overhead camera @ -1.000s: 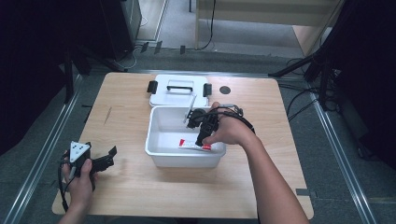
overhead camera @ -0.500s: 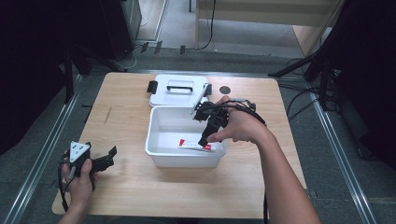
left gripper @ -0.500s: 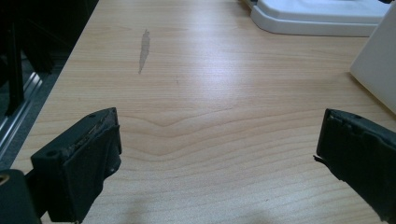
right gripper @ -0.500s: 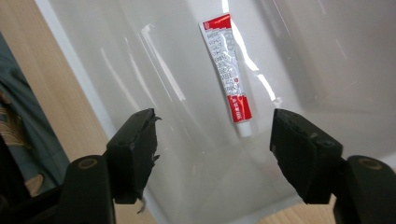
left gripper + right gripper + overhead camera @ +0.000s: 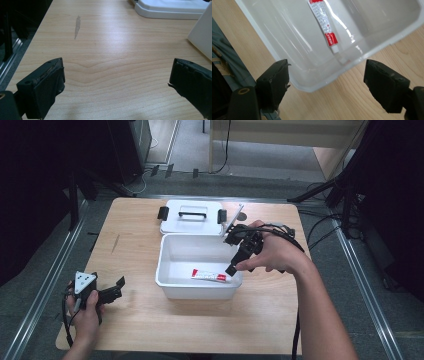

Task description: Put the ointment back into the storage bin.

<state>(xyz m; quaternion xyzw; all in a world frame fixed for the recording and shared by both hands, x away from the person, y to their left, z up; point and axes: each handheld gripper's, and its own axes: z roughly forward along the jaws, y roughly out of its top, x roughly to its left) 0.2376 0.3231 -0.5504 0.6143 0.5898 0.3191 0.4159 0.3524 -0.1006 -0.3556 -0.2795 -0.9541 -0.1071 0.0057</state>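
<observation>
The right gripper point(image 5: 234, 266) hangs above the right end of the white box point(image 5: 172, 281), its jaws spread wide after just opening, with nothing between them. Below it the red-and-white tube point(image 5: 323, 23) lies flat on the box floor, close to the near wall. The box lid point(image 5: 192, 217) rests on the wooden surface point(image 5: 135, 320) just behind the box. Well apart, at the near left corner, the left gripper point(image 5: 116, 289) sits low over bare wood, jaws open and empty.
</observation>
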